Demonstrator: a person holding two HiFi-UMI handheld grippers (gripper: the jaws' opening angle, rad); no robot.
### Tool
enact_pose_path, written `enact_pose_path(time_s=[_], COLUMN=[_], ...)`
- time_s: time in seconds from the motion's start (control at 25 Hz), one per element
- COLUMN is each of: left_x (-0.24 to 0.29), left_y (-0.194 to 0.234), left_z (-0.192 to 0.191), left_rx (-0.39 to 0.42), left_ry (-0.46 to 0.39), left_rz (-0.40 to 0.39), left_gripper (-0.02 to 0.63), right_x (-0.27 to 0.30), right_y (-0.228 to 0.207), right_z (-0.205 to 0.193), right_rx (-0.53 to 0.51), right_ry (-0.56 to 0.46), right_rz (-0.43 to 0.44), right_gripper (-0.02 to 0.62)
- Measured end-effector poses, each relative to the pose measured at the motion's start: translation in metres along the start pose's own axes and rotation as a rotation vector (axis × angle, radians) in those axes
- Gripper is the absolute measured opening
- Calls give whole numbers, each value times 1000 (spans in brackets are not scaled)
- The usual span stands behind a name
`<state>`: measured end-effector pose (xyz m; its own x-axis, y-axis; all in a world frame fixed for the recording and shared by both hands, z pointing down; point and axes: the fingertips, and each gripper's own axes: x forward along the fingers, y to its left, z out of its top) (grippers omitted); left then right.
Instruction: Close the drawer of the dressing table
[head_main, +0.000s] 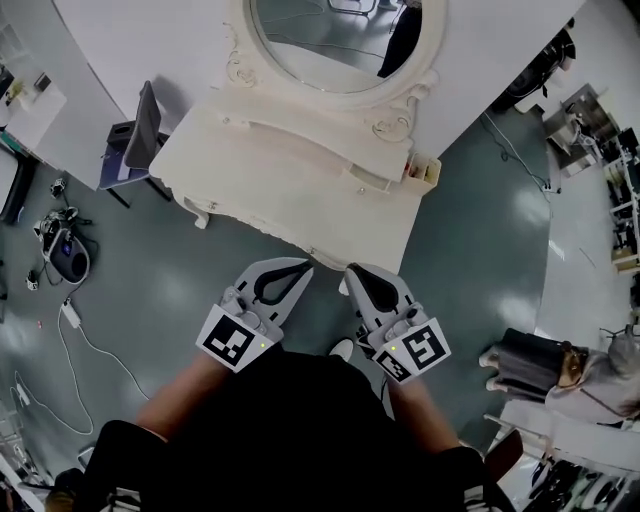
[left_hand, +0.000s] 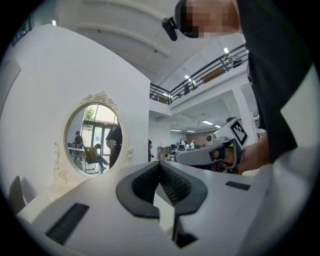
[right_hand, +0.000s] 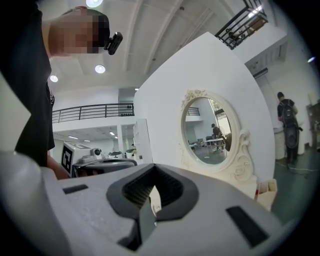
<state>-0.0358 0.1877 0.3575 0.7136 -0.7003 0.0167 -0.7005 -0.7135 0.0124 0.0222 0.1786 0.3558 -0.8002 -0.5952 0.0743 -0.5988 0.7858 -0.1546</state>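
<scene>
Our left claw (head_main: 303, 266) and right claw (head_main: 352, 271) are closed, empty, near the dressing table (head_main: 285, 165); its drawer (head_main: 335, 250) seems stiff, light; we would push its front.

A glossy grey-green floor (head_main: 470, 250) spreads all round the left gripper (head_main: 303, 266) and the right gripper (head_main: 350, 270). Ahead of both rises a curved white wall panel (head_main: 140, 40). Ahead and to the left of the left gripper a dark chair (head_main: 142, 130) stands by that panel. Further left, white cables (head_main: 85, 340) trail across the floor. High above, a railed balcony (left_hand: 210, 69) and round ceiling lights (right_hand: 100, 69) show.
</scene>
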Motion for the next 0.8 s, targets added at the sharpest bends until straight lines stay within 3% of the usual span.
enact_pose_path(time_s=[0.44,0.8], left_x=[-45,-42], left_y=[70,100], left_z=[-7,-12], left_rx=[-21,-47], left_ry=[10,15], left_rz=[-141,-163], left_gripper=[-8,-8], right_x=[73,88], right_y=[38,31], right_z=[-5,-12], right_rx=[4,13], right_ry=[2,22], right_rz=[-154,-214], right_gripper=[2,2])
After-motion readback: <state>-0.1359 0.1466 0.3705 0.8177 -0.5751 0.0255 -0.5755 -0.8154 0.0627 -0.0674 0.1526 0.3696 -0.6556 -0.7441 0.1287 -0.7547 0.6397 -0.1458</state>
